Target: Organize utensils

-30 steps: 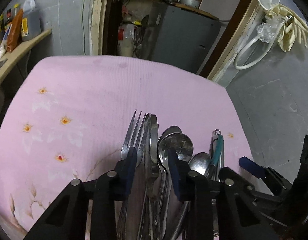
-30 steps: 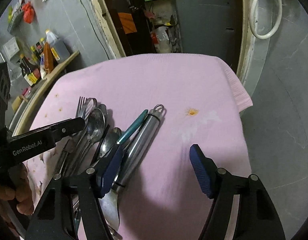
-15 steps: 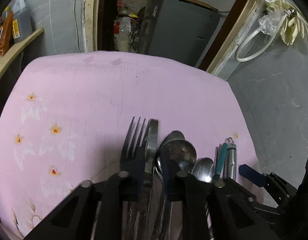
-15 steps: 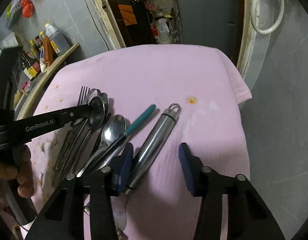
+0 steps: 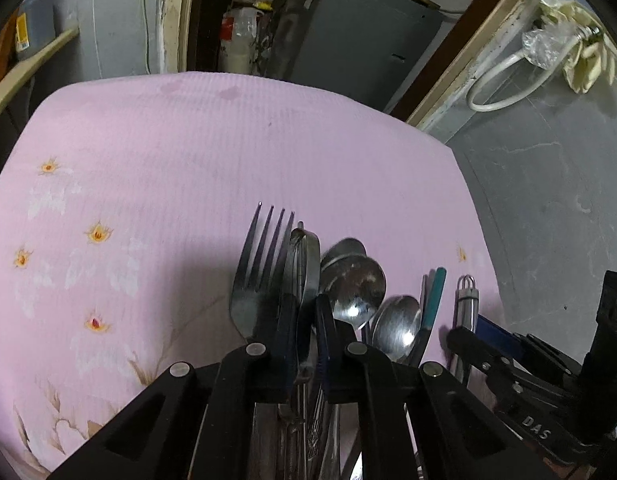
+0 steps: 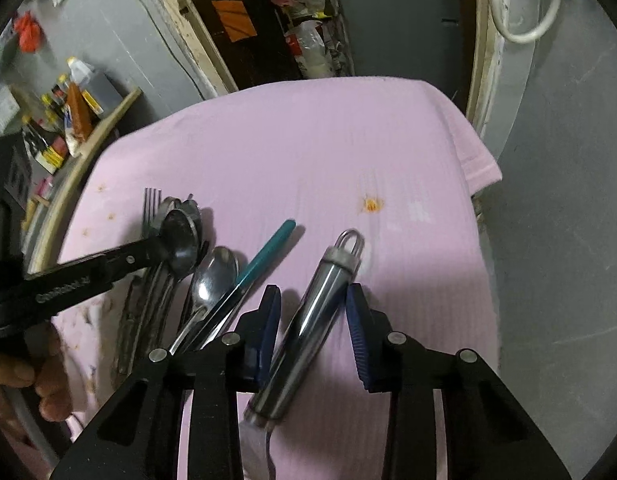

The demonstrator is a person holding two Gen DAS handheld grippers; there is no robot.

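Pink cloth [image 5: 228, 152]: ribbed fabric with small orange flower prints covers the surface; its far half lies bare, and its right corner hangs over the edge above the grey floor [image 6: 556, 240].
Open room: the wide bare stretch lies beyond and to the left of the cutlery; the right edge of the cloth runs close past the steel handle.
Room: grey walls, a dark doorway with a grey cabinet [image 5: 348, 32] behind it, a wooden shelf [image 6: 88, 136] of bottles at the left, and a white hose loop [image 5: 504, 80] on the right wall.
Utensils: a bunch lies near the front edge, with a fork [image 5: 260, 272], a knife [image 5: 308, 264] and spoons [image 5: 356, 284] side by side, then a teal-handled piece [image 6: 264, 252], then a steel-handled utensil [image 6: 320, 308] furthest right.
Left tool [image 5: 306, 336]: clenched on the knife, its pads nearly together with the blade between them; it has just been closing.
Right tool [image 6: 310, 332]: its blue pads straddle the steel handle; the jaws have just been closing in on it, and I cannot tell whether both pads press it.
Change: a second ago the right tool stood wide, with its left pad over the handle, and the left tool gaped around the cutlery.
Hand [image 6: 36, 384]: fingers at the left edge hold the left tool's body.
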